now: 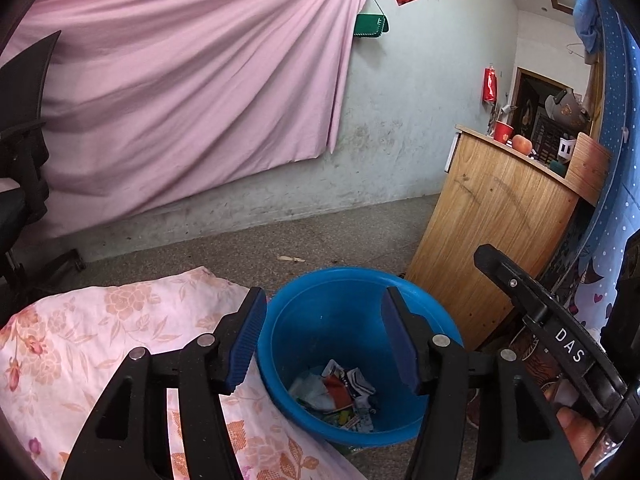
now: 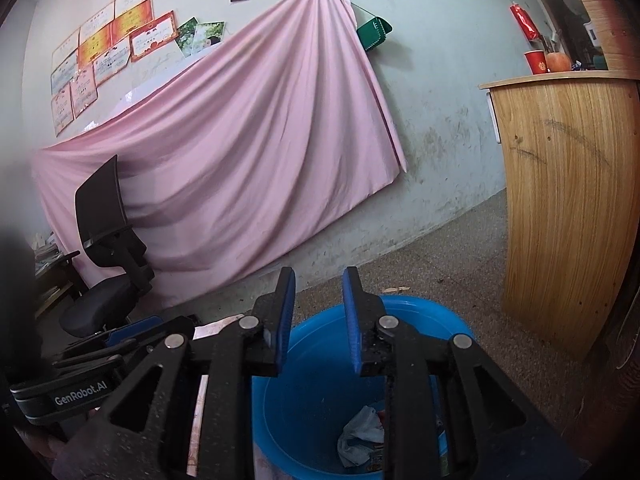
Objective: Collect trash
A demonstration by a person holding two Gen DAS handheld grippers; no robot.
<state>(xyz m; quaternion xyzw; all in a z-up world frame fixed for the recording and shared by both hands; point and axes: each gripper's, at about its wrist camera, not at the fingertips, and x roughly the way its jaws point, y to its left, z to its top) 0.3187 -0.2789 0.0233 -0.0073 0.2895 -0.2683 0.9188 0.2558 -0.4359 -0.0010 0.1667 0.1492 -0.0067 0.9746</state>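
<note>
Blue bin (image 1: 430,312) beneath both empty, parted claws (image 1: 322,338) (image 2: 318,316).

Both wrist cameras look steeply down from close above into the blue bucket (image 1: 352,320) (image 2: 320,392), facing the pink-draped wall (image 1: 180,100) (image 2: 240,140), which both share.

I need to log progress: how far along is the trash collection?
Done: crumpled wrappers and paper already lie at the bottom of the blue bucket. In hand: nothing; the left gripper and right gripper hang over the bucket, jaws open and empty. Left: one scrap on the floor beyond the bucket.
</note>
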